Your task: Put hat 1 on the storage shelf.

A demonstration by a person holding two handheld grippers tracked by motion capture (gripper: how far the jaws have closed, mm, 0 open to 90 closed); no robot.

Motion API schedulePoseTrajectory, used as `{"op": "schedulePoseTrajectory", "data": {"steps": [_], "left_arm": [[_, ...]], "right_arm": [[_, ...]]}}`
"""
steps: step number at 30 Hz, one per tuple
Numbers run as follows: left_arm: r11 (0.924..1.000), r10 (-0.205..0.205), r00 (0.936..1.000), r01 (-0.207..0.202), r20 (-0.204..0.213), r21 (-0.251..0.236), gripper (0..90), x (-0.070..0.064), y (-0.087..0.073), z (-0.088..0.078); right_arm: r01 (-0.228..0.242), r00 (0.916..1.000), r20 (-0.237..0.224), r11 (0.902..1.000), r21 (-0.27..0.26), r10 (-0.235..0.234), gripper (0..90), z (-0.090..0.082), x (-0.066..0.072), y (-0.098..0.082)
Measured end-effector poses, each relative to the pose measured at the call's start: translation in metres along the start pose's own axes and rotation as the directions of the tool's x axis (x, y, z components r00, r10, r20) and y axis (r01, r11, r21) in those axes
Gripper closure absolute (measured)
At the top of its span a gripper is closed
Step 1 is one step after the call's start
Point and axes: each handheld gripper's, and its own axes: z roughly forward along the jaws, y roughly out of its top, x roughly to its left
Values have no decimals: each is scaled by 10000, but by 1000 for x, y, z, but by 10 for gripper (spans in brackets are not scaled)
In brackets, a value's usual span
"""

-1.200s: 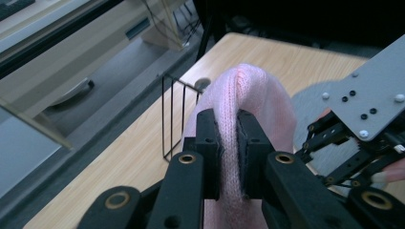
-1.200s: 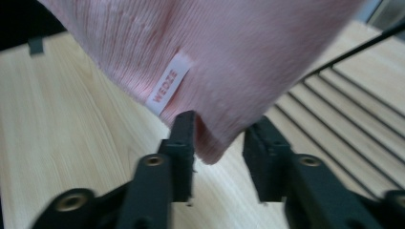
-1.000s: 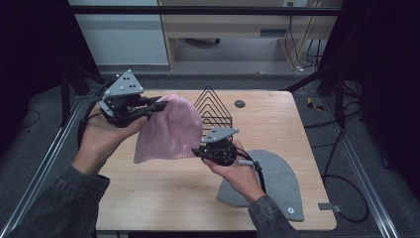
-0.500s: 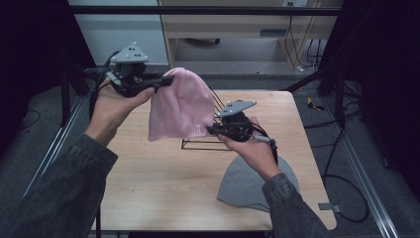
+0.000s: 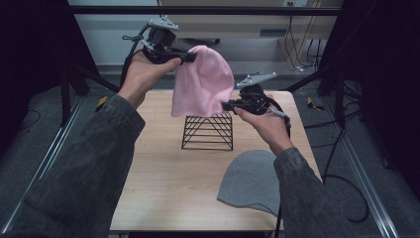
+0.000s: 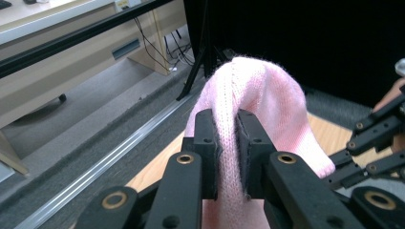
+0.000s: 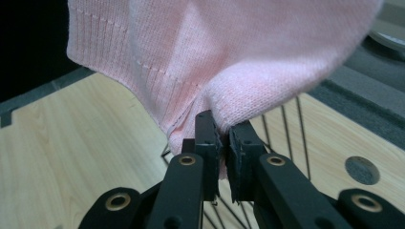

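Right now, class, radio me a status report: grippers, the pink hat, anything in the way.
Left gripper and right gripper both shut on pink hat. Hat held in the air above black wire rack. Grey hat flat on table, off to the side.

Two knitted hats are counted: one pink hat [image 5: 204, 79] and one grey hat [image 5: 250, 181]. One black wire rack [image 5: 208, 131] is seen on one wooden counter [image 5: 163, 173]. Two hand-held grippers are counted, the left gripper [image 5: 190, 57] and the right gripper [image 5: 225, 105], each with two jaws.
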Motion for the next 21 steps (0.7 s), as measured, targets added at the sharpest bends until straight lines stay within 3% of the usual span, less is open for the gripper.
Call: {"op": "schedulePoseTrajectory", "data": {"steps": [1, 4, 9, 21], "left_arm": [[9999, -126, 9999, 126, 99, -12, 804, 5, 3, 6], [9994, -325, 9995, 326, -32, 129, 803, 11, 3, 17], [9992, -383, 9993, 383, -2, 122, 803, 17, -3, 28], [9993, -364, 9993, 363, -60, -115, 801, 23, -20, 42]], "right_arm": [[-248, 9997, 80, 9997, -78, 248, 843, 0, -9, 2], [-416, 9989, 214, 9991, 9, 415, 844, 5, -17, 1], [-608, 9976, 335, 9981, 81, 605, 843, 11, -24, -1], [-149, 9979, 641, 9994, 323, 128, 843, 20, -21, -15]]}}
